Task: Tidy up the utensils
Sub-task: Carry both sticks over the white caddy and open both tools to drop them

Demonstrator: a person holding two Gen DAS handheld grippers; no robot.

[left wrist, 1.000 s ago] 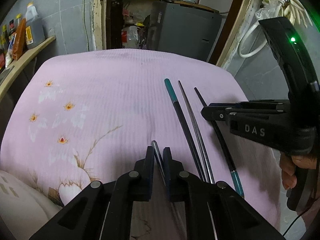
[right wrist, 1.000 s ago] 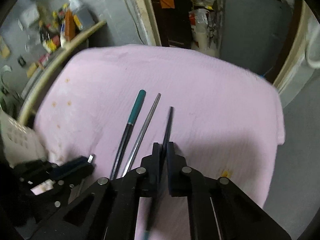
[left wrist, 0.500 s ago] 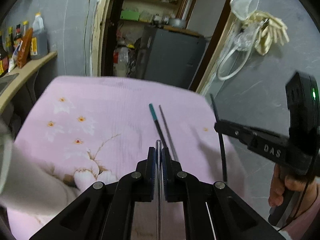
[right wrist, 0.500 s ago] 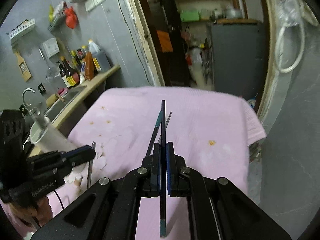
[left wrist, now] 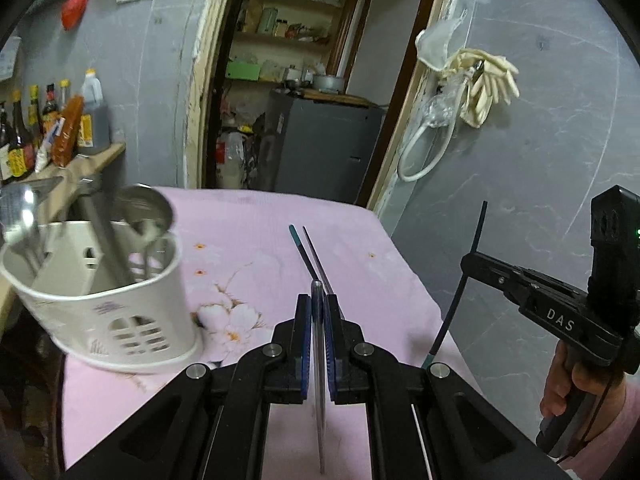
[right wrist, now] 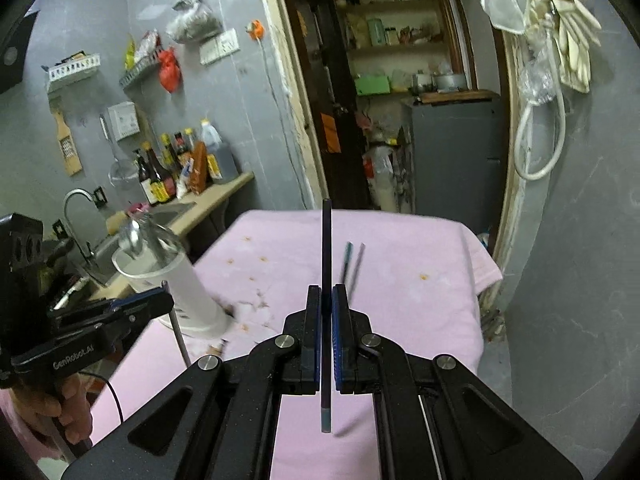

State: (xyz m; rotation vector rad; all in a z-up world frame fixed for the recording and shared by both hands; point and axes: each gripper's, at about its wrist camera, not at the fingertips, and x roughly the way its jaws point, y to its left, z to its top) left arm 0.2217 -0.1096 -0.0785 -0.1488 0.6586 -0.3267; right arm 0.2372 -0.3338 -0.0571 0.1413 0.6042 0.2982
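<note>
My left gripper (left wrist: 318, 308) is shut on a silver chopstick (left wrist: 319, 380), held above the pink cloth (left wrist: 360, 280). My right gripper (right wrist: 327, 300) is shut on a black chopstick with a teal end (right wrist: 326, 280), held upright; it also shows in the left wrist view (left wrist: 460, 292). A second black chopstick with a teal tip (left wrist: 301, 250) and a second silver chopstick (left wrist: 316, 258) lie side by side on the cloth. A white utensil holder (left wrist: 108, 312) with spoons in it stands at the left, and shows in the right wrist view (right wrist: 180, 288).
A counter with a sink and tap (right wrist: 80, 208) and several sauce bottles (right wrist: 160, 176) runs along the left. A doorway with a grey cabinet (left wrist: 320, 148) lies beyond the table's far edge. A grey wall (left wrist: 540, 140) is close on the right.
Both grippers have lifted their chopsticks up off the cloth and tilted upward. The white utensil holder has come into view at the left.
</note>
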